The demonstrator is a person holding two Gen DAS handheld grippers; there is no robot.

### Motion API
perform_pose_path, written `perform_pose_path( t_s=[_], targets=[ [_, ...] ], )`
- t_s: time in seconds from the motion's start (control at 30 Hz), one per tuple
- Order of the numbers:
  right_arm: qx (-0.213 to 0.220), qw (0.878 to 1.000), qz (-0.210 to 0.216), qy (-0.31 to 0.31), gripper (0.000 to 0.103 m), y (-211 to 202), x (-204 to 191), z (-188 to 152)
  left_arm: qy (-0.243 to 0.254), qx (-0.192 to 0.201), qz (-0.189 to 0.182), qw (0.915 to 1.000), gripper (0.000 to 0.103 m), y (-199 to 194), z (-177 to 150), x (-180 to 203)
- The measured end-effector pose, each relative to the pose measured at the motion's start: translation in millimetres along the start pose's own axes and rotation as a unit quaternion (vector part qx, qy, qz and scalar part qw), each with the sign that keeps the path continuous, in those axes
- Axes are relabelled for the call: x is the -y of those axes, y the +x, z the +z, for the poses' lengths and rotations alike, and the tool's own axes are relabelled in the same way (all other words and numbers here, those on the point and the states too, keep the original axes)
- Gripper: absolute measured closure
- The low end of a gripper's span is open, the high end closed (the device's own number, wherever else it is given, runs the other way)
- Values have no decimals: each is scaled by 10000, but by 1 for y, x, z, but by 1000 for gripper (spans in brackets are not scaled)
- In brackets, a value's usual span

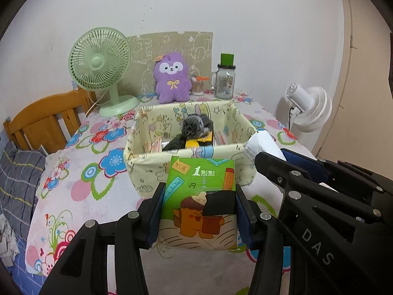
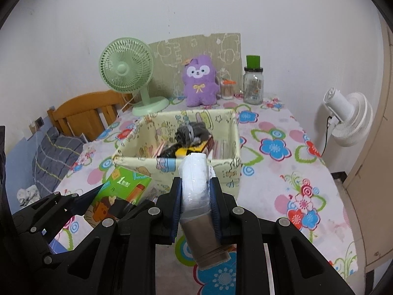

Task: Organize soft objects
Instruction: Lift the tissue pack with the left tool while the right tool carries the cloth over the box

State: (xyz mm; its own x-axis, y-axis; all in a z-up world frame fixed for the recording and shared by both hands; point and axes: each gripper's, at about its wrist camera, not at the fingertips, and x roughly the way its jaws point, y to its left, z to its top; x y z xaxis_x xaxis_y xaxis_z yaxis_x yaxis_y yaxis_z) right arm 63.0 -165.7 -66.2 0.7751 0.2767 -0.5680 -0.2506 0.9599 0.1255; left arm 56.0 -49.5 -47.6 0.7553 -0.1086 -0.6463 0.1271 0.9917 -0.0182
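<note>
Left gripper (image 1: 199, 211): clamped on a green tissue pack (image 1: 200, 196) with a cartoon figure printed on it; both blue pads press its sides. Pack stands upright between the jaws, off the worktop (image 1: 73, 172).

Right gripper (image 2: 195, 207): clamped on a white plastic-wrapped bundle (image 2: 195, 184), its lower end a brown strip sticking out below the pads. Also held clear of the worktop.

The two grippers sit side by side, right one just beside the left; in the left wrist view the right gripper's black frame and the white bundle fill the lower right. In the right wrist view the tissue pack shows to the lower left.

Straight ahead of both grippers: a fabric-lined storage box (image 1: 147, 152), pale yellow with cartoon print, open top. Inside it a grey pompom-like item (image 1: 192, 124), dark fabric and something yellow; details unclear.

Beyond the box, against the wall: green desk fan (image 1: 100, 61) to the left, purple plush toy (image 1: 172, 78) in the middle, glass jar with green lid (image 1: 224, 81) to the right. White fan (image 1: 309, 108) stands off the worktop, far right. Wooden headboard (image 1: 46, 120) far left.
</note>
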Motion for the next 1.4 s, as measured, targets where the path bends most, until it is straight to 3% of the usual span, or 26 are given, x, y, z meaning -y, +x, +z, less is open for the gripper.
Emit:
perform_pose_path(
  t_s=[0.67,1.4],
  targets=[
    [221,9997,-67,5,78,-17,-1,38,41,231,-88,9997,50,-11,36,-1],
    [269,9996,-90,67,78,12,5,72,-40,261,-38,9996,50,21,69,-12]
  ],
)
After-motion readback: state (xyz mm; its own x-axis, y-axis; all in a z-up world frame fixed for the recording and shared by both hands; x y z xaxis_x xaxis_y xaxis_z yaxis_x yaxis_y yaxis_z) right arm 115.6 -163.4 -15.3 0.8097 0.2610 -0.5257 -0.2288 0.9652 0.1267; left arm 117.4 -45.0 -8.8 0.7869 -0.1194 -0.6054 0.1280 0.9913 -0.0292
